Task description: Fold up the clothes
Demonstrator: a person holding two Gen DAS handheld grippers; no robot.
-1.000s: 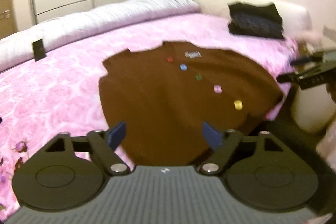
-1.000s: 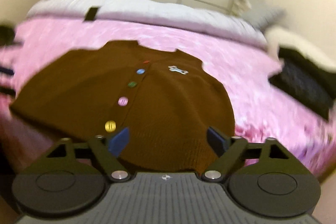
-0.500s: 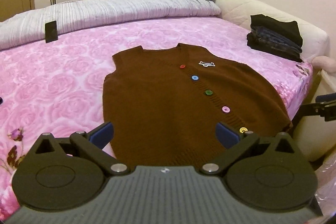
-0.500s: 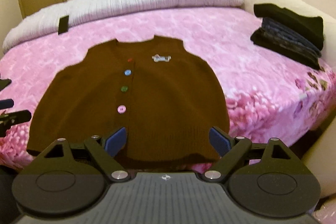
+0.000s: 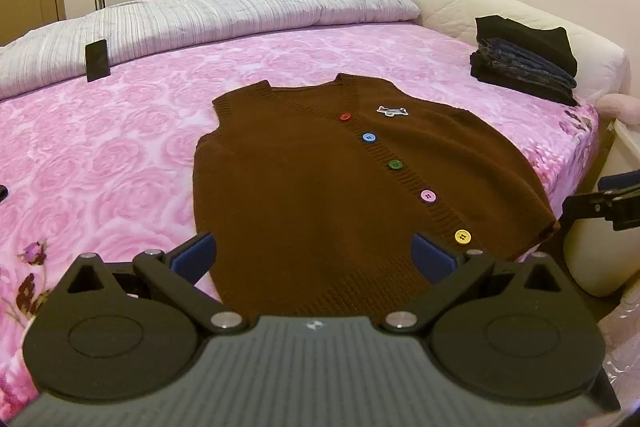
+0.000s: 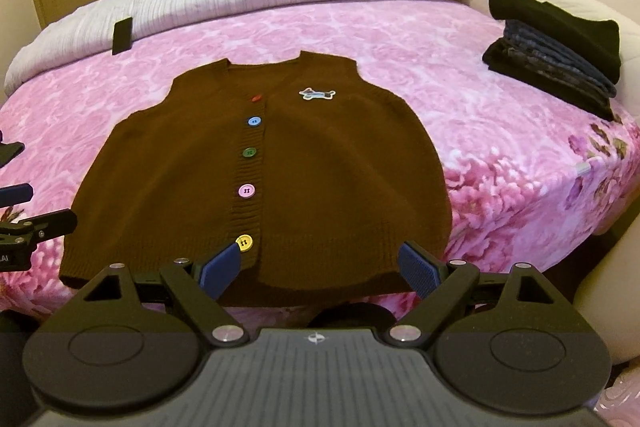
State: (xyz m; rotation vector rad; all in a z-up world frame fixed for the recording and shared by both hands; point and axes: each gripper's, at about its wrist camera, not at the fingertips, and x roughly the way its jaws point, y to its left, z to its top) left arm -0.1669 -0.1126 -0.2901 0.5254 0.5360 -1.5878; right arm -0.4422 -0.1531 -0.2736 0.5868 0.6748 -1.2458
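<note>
Across the near half of the bed (image 5: 120,147), on its pink rose-patterned cover, a brown knitted vest (image 5: 320,187) lies flat and face up, buttoned down the front with a row of coloured buttons (image 6: 247,191), its hem at the bed's near edge and its neckline toward the grey duvet (image 5: 200,15). Well apart from it, by the cream headboard, sits a stack of dark folded clothes (image 6: 560,59), which suggests other pieces are done and this vest is next. Both tools hover just short of the hem: the left gripper (image 5: 316,257) has just been opening its jaws and now holds them as wide as they go, with nothing pinched, while the right gripper (image 6: 320,267) also stands wide open and empty. No fold shows in the vest, so the step in hand looks like the approach for the first grasp. That next move likely calls for each gripper to reach down to a bottom corner or side edge, pinch through both knit layers, and carry the fabric over evenly so the vest does not drag off the bed
</note>
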